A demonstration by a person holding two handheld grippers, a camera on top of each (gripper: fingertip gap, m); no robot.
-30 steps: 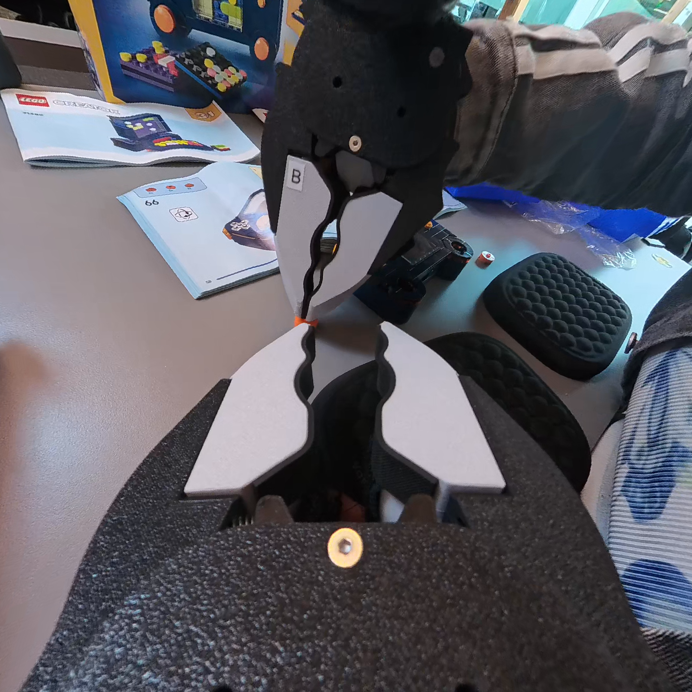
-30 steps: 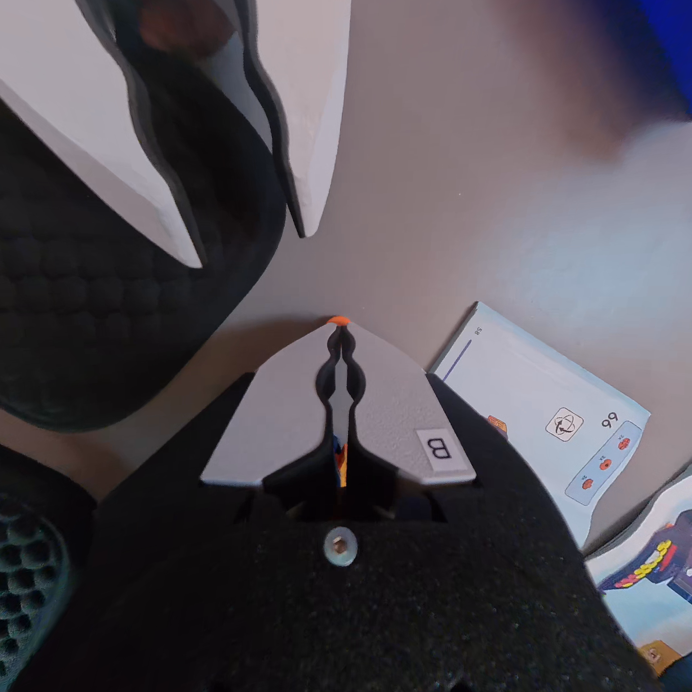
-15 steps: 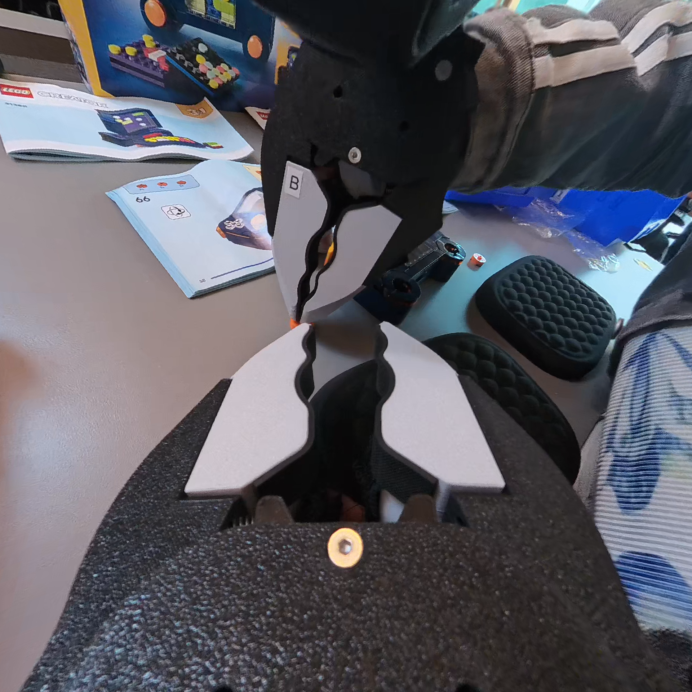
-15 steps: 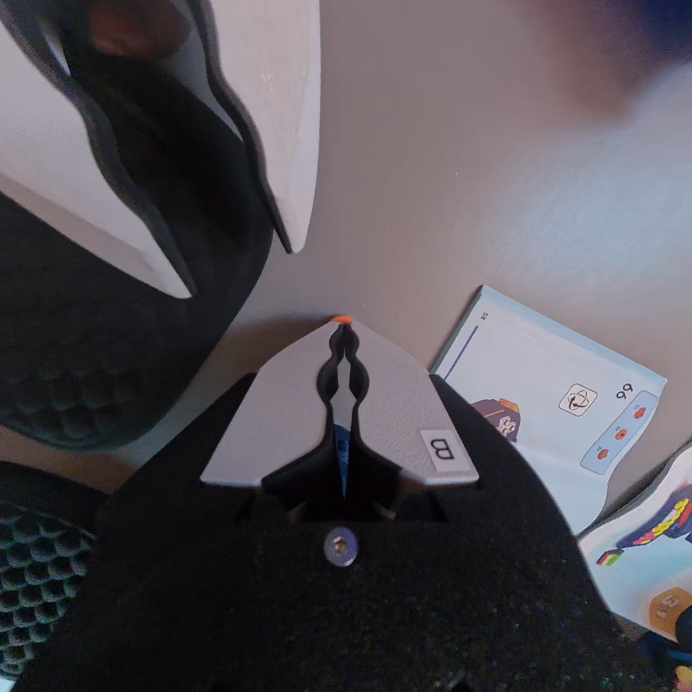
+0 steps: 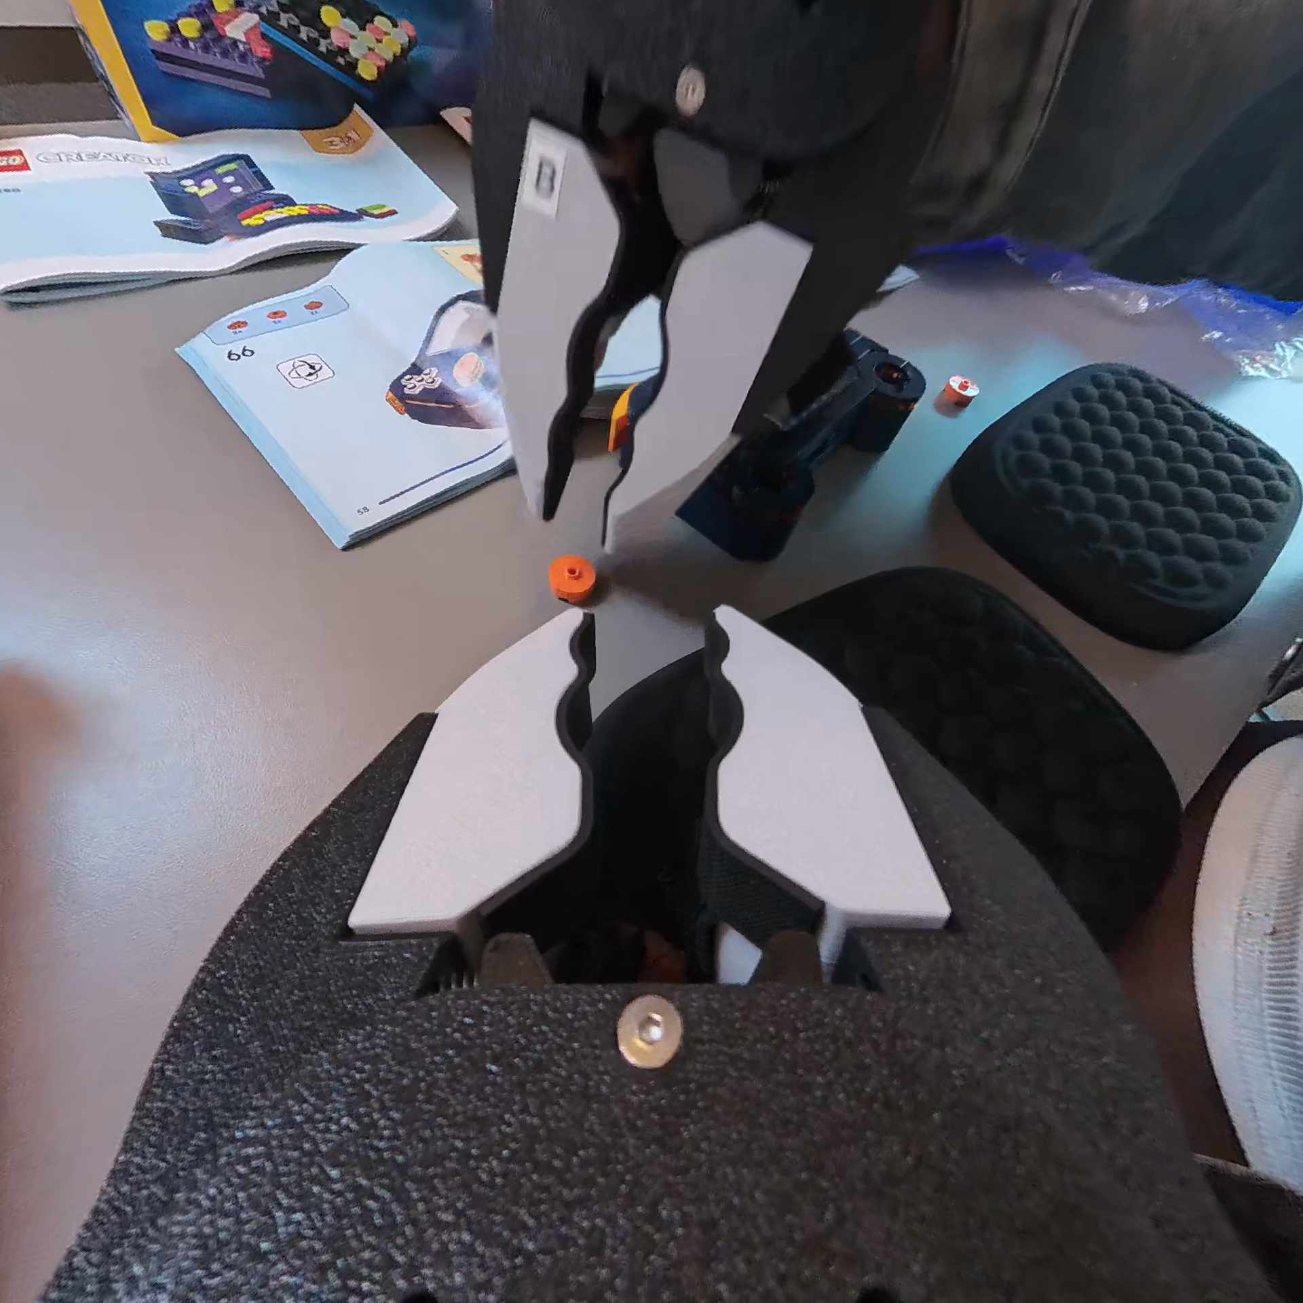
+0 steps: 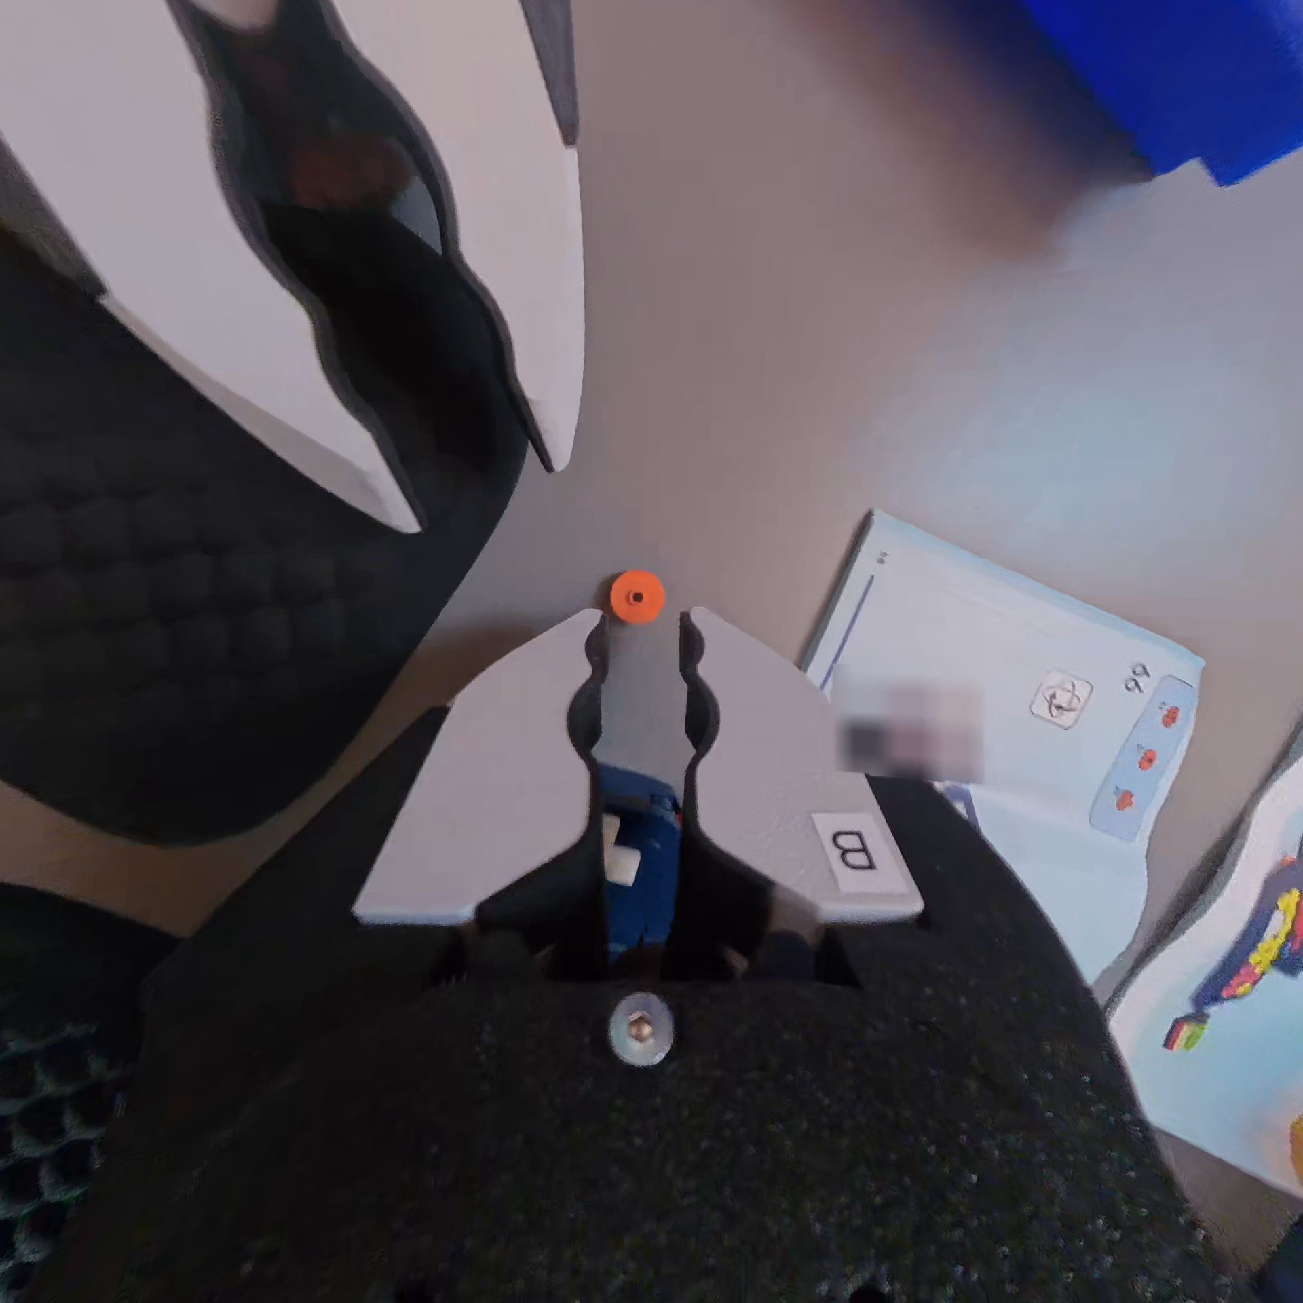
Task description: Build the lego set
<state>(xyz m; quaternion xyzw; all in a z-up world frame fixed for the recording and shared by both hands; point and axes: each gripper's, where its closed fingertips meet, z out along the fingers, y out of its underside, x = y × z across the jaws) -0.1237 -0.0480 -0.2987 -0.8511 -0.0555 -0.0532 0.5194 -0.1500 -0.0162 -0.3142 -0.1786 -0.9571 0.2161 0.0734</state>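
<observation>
A small orange round stud [image 5: 571, 578] lies on the grey table [image 5: 211, 634], just beyond the tips of both grippers; it also shows in the right wrist view [image 6: 637, 597]. My right gripper [image 6: 643, 620] is open and empty, pointing down at the stud from just above it, and shows in the left wrist view [image 5: 574, 529]. My left gripper [image 5: 649, 620] is open and empty, its left tip close to the stud; it shows in the right wrist view [image 6: 483, 493]. The dark blue lego model [image 5: 811, 437] lies behind the right gripper.
A second orange stud [image 5: 960, 390] lies by the model. Two black textured pads [image 5: 1128, 493] [image 5: 973, 740] lie at the right. An open instruction booklet [image 5: 338, 395], a closed booklet [image 5: 211, 204] and the set's box [image 5: 282, 56] are at the back left. Blue plastic wrap [image 5: 1163, 289] is at the back right. My hands' fingertips stand some 5 cm from each other.
My right gripper was shut on the orange stud; it has opened and let it go, and the stud now lies on the table. The left gripper stays open.
</observation>
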